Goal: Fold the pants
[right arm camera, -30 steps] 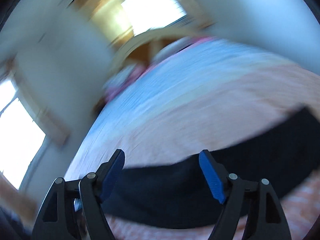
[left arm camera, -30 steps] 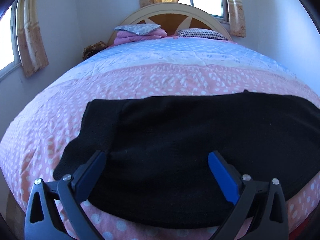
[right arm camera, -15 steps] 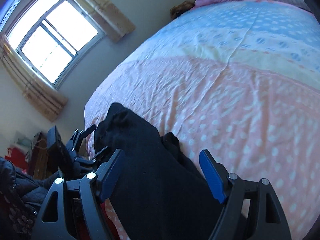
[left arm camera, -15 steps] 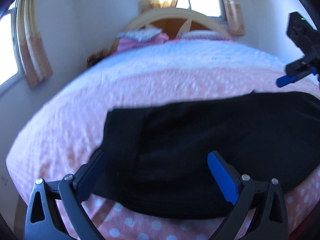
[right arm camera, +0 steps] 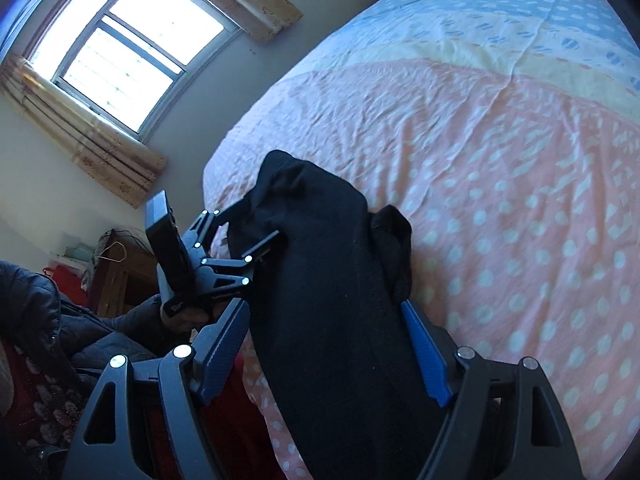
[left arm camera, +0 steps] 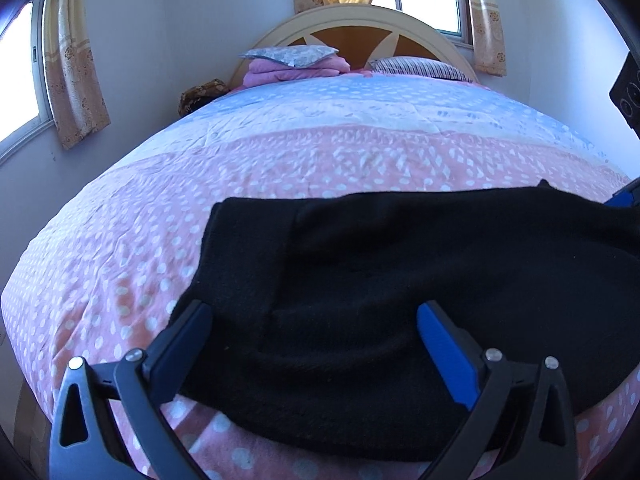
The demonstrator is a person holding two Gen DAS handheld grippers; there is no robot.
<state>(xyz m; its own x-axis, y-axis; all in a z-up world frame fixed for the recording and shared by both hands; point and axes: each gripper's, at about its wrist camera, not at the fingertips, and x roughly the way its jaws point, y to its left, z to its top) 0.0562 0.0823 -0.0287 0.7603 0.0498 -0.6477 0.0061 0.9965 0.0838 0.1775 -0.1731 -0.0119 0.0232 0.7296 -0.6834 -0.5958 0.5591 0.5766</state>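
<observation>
A: Pants (left arm camera: 400, 280) lie along the near edge of the bed (left arm camera: 320, 152), and both your grippers hang over them with jaws wide, holding nothing.

B: What's the risk?

A: Your right gripper (right arm camera: 324, 344) straddles a thick bunched band; pinch only the top layer and it'll fold crooked. Your left gripper (left arm camera: 312, 332) could drag cloth off the edge.
</observation>
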